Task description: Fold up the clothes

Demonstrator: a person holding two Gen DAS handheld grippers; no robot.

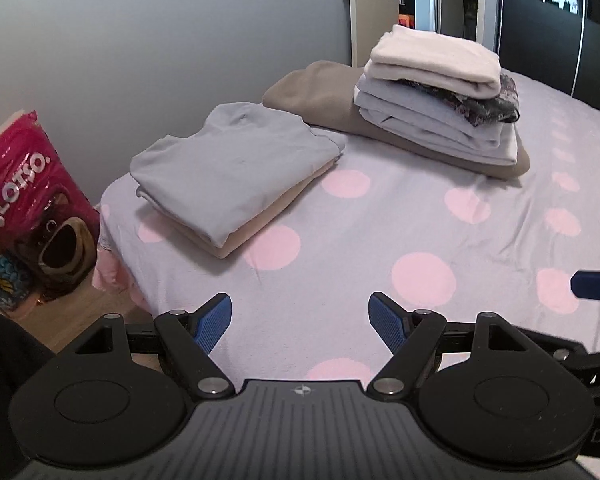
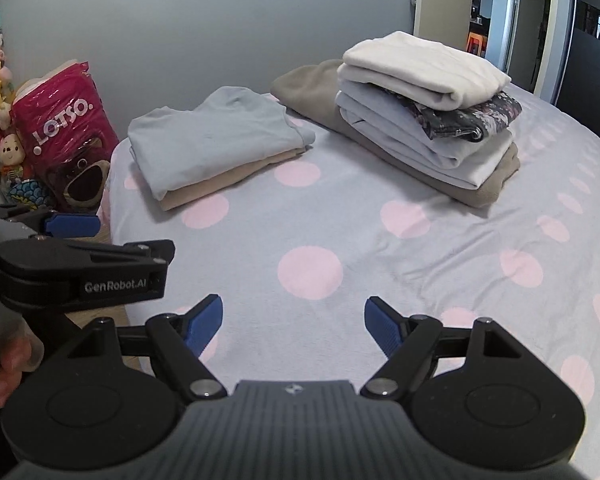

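My left tongs [image 1: 300,320] hang over the near part of the bed [image 1: 380,216], blue pads spread wide with only the dotted sheet showing between them. My right tongs [image 2: 294,324] are released the same way, pads wide apart, nothing between them. They sit side by side: in the right wrist view my left tongs show just to the left of the right ones, with my fingers [image 2: 10,364] wrapped on the handle below.

I take the blue-grey folded shirt [image 1: 228,168] as my landmark. It lies beyond both tongs and off to the left, at the bed's left corner, resting on a beige folded piece [image 1: 256,228] that peeks out beneath it. Its long axis runs on a slant, from its near edge by the bed's side up and away toward the wall. I judge my left tongs to be the nearer pair to it; the right pair would have to cross over.

Past the shirt and to its right stands the taller stack [image 2: 420,120]: a brown base, pale layers, a dark patterned piece, a cream one on top. It is well apart from both tongs, closer to the right pair's side.

Left of the shirt, off the bed on the floor, stands a pink Lotso bag [image 2: 66,120].

No unfolded garment shows between my tongs and the shirt, so I judge the next piece must come from outside these views.
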